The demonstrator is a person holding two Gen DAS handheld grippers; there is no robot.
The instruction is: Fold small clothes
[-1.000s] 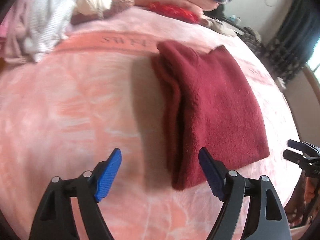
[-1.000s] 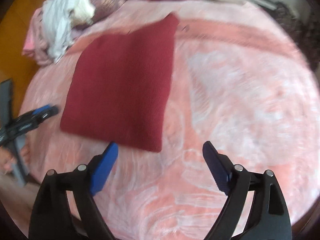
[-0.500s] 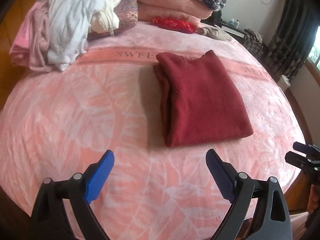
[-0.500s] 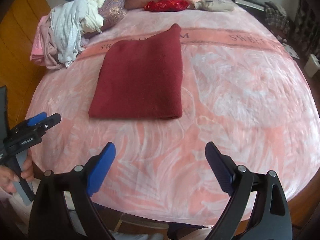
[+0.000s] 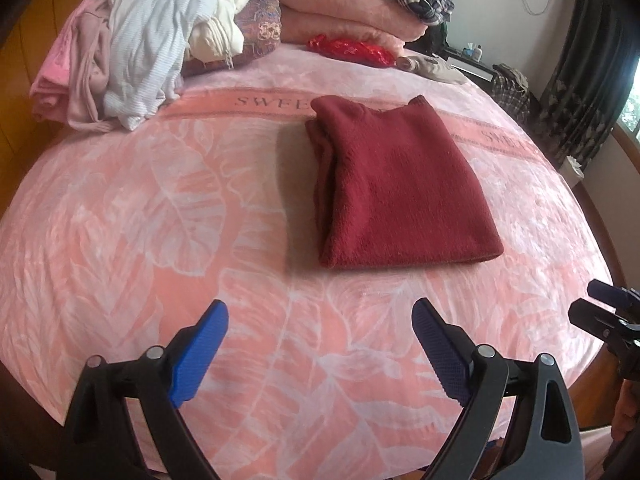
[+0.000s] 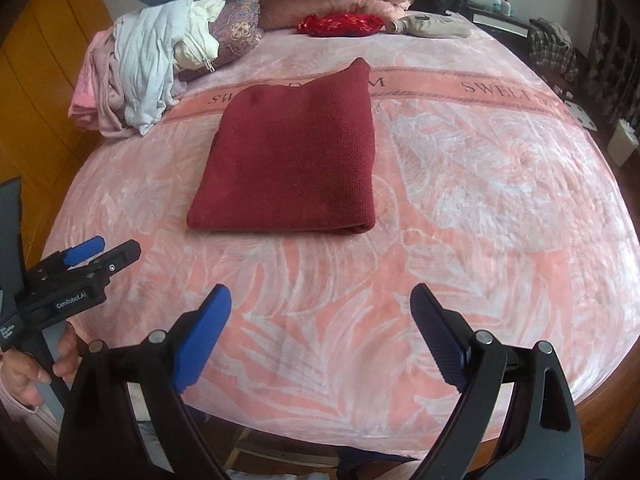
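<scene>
Spreading wide over the near edge of the bed, the left gripper [image 5: 320, 344] is seen with nothing between its blue pads [image 5: 200, 354], and the right gripper [image 6: 322, 330] is likewise held fully apart and empty. From the right wrist view, the left gripper's handle is seen gripped by a hand [image 6: 28, 376] at the bed's left side. Both tools are kept well apart from the clothing. Beyond them, a folded dark red sweater [image 5: 400, 188] is laid flat as a neat rectangle on the pink leaf-patterned blanket [image 5: 160, 220], its far edge overlapping a printed band of lettering. Farther back to the left, a heap of unfolded clothes [image 5: 132, 56] is piled in white and pale pink. Behind it, folded pink blankets [image 5: 348, 12] are stacked, with a small red cloth [image 5: 352, 48] just in front of them.
</scene>
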